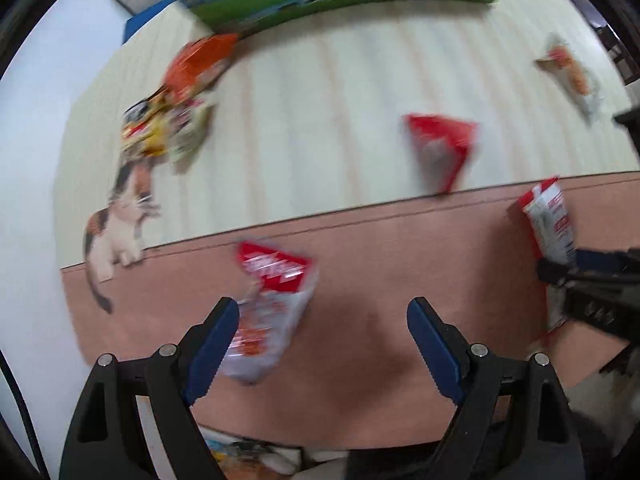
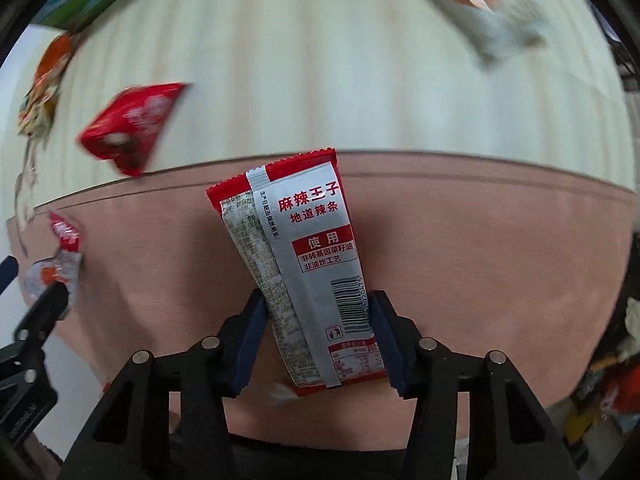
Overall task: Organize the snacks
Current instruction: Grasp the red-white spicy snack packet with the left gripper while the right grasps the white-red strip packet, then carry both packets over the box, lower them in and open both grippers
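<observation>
Right gripper [image 2: 316, 336] grips the silver-red snack packet [image 2: 304, 256] between its jaws above the pink mat [image 2: 480, 260]. Left gripper [image 1: 322, 344] is open, near another packet [image 1: 272, 304].

A red-and-silver spicy-strip packet [image 2: 304, 276] stands upright at center frame, back side showing a barcode. A similar packet [image 1: 268, 312] lies lower center on pink cloth; a red packet [image 1: 440, 152] lies right of center; a pile [image 1: 176, 100] sits upper left.
</observation>
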`<state>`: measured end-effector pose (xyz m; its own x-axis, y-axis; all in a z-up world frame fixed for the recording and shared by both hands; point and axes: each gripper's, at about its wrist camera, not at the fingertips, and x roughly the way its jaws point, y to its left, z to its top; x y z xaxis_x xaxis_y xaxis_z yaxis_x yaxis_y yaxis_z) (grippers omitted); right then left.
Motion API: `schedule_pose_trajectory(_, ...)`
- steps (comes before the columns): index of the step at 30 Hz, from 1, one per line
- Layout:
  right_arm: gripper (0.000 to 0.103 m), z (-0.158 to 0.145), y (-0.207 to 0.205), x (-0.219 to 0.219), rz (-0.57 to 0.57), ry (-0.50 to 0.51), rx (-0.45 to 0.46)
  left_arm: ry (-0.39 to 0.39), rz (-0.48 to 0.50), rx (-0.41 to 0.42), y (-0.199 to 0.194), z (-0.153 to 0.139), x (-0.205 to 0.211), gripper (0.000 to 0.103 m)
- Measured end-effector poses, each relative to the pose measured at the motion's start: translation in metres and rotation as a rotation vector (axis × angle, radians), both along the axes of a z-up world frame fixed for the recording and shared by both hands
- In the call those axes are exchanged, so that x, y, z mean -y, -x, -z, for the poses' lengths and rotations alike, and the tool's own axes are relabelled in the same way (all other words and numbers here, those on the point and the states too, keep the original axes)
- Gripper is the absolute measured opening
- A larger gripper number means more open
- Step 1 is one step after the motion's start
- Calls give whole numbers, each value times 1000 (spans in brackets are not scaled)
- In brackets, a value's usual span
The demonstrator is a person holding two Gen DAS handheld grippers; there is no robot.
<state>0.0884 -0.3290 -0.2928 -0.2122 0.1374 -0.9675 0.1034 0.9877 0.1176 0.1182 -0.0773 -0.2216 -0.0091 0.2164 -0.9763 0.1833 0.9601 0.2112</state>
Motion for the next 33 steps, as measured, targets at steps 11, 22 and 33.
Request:
schedule_pose_trajectory(11, 55, 1, -22, -71, -130, -31, -12, -29, 49, -207, -10, 62, -73, 86)
schedule_pose_trajectory(22, 53, -1, -24, -71, -134, -29, -29, 120, 14, -259, -3, 78, -68, 41)
schedule_pose_trajectory(33, 50, -21, -34, -65, -91, -104, 4, 264, -202, -202, 0, 56, -108, 38)
